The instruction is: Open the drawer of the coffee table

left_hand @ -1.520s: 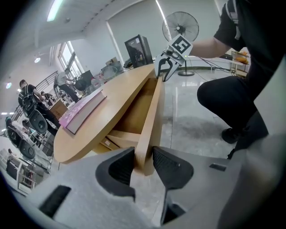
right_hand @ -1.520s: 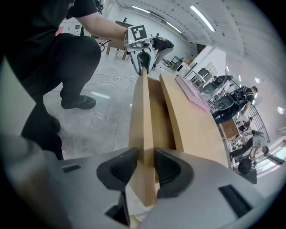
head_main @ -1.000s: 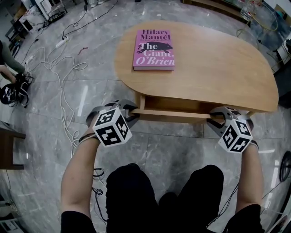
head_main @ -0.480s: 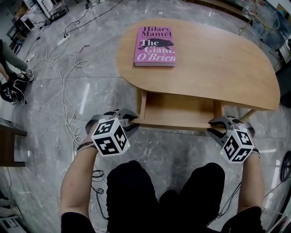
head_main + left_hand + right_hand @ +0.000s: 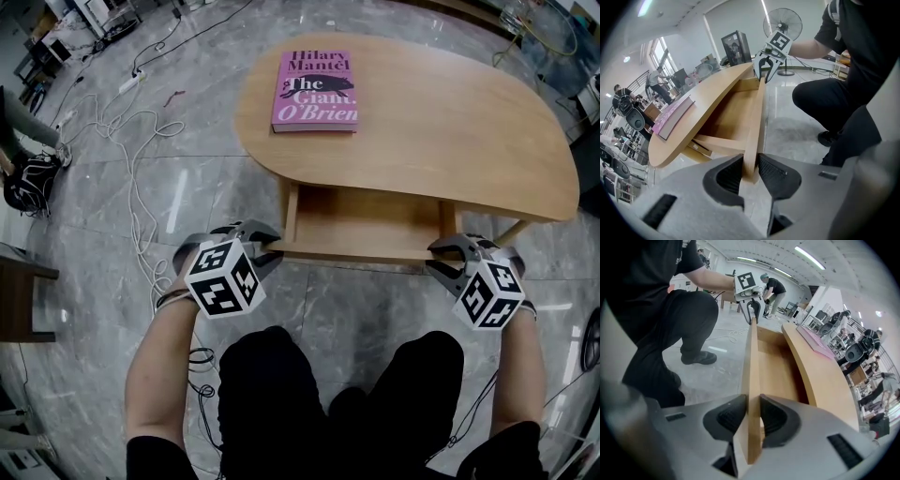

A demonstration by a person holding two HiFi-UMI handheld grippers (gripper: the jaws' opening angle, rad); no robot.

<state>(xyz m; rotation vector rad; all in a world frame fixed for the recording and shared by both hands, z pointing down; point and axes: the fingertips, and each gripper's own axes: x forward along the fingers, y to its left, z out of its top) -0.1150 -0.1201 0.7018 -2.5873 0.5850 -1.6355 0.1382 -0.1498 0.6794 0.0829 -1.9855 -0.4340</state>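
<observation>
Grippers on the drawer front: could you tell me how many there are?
2. The left gripper clamps the drawer front at its left end, the right gripper at its right end; their jaws have just been closing on it.

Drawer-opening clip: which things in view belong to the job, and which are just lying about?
Job: coffee table, drawer, left gripper, right gripper; their jaws, lately closing, clamp the drawer front.
Lying about: pink book, floor cables, fan.
</observation>
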